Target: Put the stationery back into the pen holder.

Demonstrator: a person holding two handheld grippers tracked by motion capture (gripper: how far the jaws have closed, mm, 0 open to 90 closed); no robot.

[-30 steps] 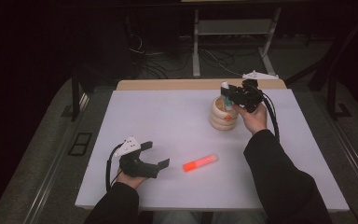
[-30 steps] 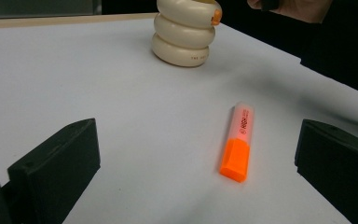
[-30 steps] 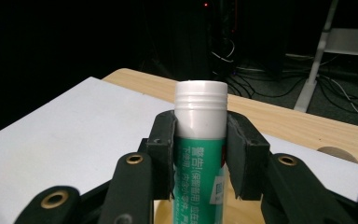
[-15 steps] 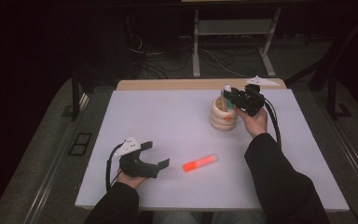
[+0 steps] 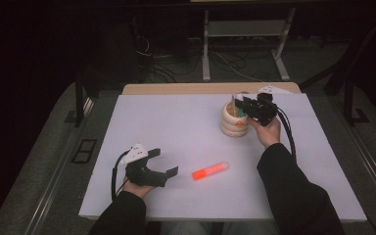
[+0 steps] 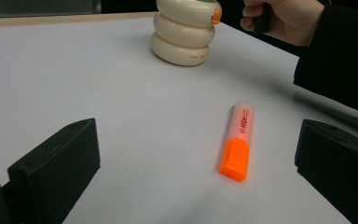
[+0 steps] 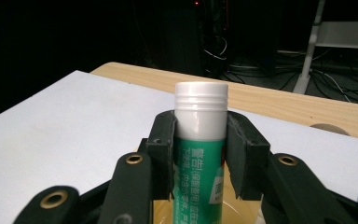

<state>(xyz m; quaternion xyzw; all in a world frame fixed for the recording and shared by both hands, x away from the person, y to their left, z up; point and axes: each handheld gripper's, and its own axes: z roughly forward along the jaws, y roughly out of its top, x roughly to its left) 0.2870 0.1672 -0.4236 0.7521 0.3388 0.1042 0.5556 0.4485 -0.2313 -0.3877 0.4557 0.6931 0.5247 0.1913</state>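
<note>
glue stick [image 7: 200, 140] | upright, clamped in right claw [image 7: 200, 154] | over cream holder [image 5: 234, 120]

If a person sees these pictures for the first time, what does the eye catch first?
First, the orange marker lying alone on the white table, in front of the open left claw. Next, at the far right, the right claw grips a green glue stick upright over the cream ringed holder.
</note>
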